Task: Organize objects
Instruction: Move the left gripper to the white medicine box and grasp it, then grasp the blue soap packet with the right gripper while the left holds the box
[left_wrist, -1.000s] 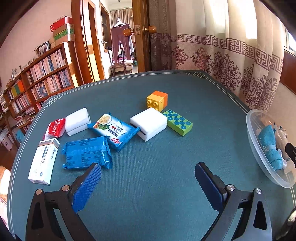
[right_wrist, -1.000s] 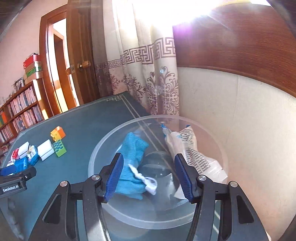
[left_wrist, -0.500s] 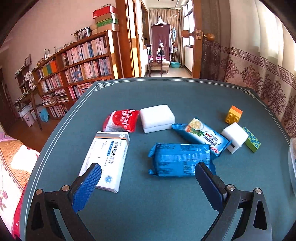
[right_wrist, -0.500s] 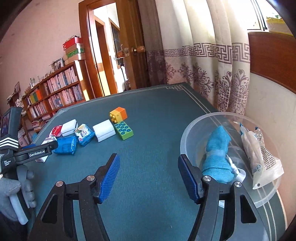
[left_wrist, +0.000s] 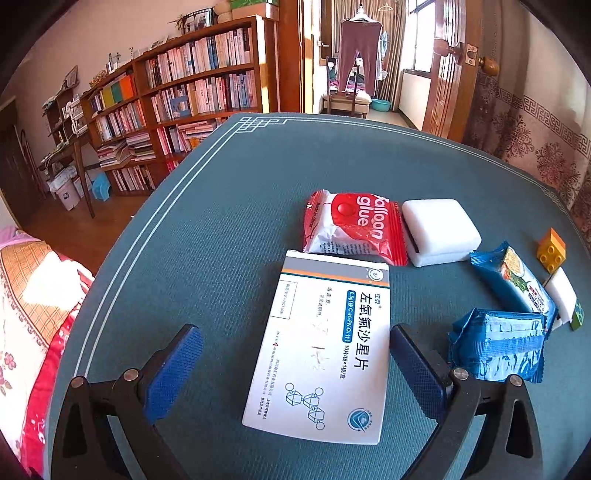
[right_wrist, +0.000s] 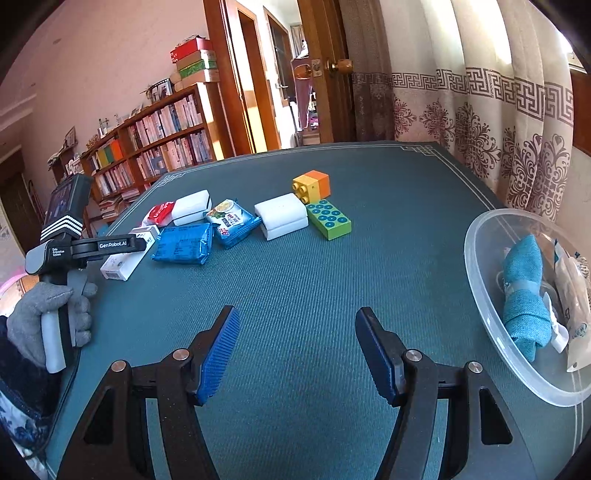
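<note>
White medicine box (left_wrist: 325, 347) lies flat on the green worktop (left_wrist: 229, 206), between the wide-open, empty left gripper (left_wrist: 291, 363) fingers. Right gripper (right_wrist: 297, 354) hovers open and empty beside the clear bowl (right_wrist: 491, 343). Likely next: lower, close on the box.
</note>
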